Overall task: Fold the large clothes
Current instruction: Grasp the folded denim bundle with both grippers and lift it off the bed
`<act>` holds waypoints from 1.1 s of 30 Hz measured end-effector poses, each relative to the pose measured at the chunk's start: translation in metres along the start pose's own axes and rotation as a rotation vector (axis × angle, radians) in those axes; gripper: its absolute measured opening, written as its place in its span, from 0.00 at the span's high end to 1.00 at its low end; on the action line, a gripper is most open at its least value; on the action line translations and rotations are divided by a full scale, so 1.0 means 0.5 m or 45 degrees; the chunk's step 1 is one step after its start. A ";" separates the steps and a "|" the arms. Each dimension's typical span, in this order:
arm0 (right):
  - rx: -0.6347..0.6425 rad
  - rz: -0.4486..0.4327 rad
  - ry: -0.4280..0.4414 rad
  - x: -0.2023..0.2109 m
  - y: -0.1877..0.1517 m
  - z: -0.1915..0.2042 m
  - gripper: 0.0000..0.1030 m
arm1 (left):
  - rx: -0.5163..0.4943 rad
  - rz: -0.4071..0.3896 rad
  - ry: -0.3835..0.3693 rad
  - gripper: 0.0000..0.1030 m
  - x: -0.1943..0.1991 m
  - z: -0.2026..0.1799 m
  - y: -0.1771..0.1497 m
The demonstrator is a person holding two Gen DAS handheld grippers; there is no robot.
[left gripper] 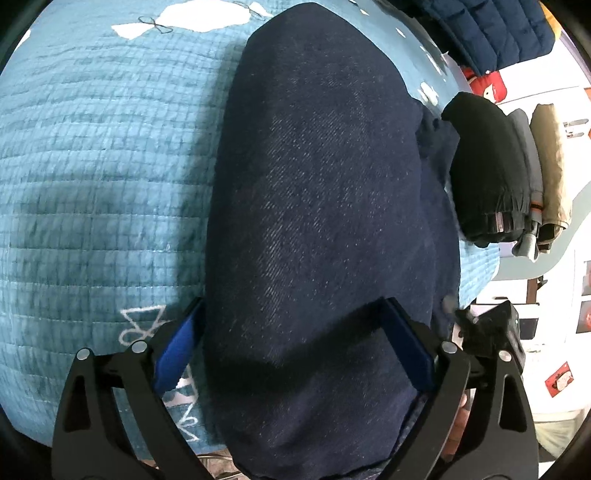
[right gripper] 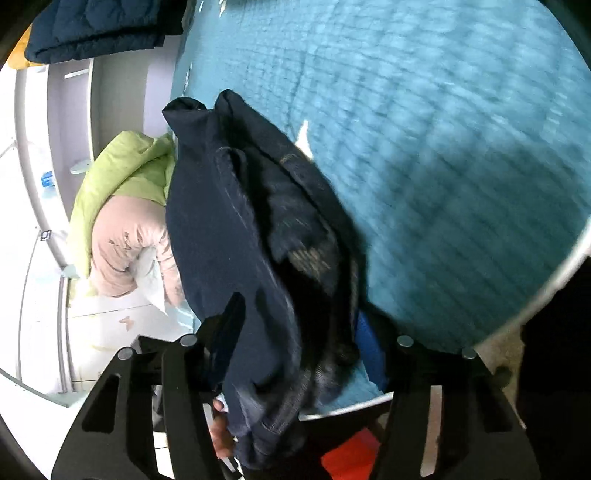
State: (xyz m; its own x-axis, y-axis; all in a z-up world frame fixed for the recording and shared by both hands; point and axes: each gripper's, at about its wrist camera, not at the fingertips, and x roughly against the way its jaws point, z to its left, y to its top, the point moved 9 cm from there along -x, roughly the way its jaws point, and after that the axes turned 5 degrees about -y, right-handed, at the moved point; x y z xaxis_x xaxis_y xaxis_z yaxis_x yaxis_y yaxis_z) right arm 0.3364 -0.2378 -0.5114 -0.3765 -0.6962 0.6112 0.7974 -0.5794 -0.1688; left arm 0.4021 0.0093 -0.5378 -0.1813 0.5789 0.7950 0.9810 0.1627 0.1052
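Both grippers, left (left gripper: 291,343) and right (right gripper: 295,332), seemingly pinching dark denim garment (left gripper: 317,206) over blue quilt (left gripper: 92,184).

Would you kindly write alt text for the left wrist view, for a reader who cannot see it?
Dark denim garment fills the centre, lying between the two blue-padded fingers of the left hand-held gripper, over a quilted teal bedspread. To the right lie folded dark and tan clothes.

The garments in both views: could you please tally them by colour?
Navy: 2, jeans and puffer jacket
Black: 1
Grey: 1
Tan: 1
Green: 1
Pink: 1
Total: 7
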 end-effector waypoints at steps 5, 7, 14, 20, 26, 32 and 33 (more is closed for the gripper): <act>-0.078 0.040 0.078 -0.016 -0.014 -0.014 0.44 | 0.007 0.018 -0.001 0.10 0.005 0.006 0.032; -0.103 0.039 0.148 -0.022 0.010 0.009 0.43 | 0.026 0.046 -0.017 0.10 0.000 0.008 0.038; -0.077 0.000 0.143 -0.075 0.020 0.053 0.43 | -0.031 0.064 0.017 0.09 -0.015 -0.002 0.051; 0.151 -0.080 0.028 -0.087 0.011 0.112 0.78 | -0.064 0.057 0.047 0.09 -0.028 -0.013 0.062; 0.565 -0.206 -0.253 -0.075 -0.012 0.185 0.84 | -0.176 -0.023 0.100 0.31 -0.020 -0.041 0.054; 0.842 -0.318 -0.397 -0.056 -0.032 0.269 0.85 | -0.261 -0.118 0.080 0.50 0.022 -0.062 0.040; 0.877 -0.334 -0.405 -0.049 -0.033 0.281 0.85 | -0.275 -0.137 0.078 0.52 0.030 -0.072 0.037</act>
State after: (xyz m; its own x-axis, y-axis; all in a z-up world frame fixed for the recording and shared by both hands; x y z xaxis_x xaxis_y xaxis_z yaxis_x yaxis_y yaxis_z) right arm 0.3988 -0.1518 -0.4152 -0.5224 -0.3594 0.7733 0.8524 -0.2435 0.4626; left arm 0.4202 -0.0079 -0.5024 -0.2876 0.5169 0.8063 0.9494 0.0428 0.3112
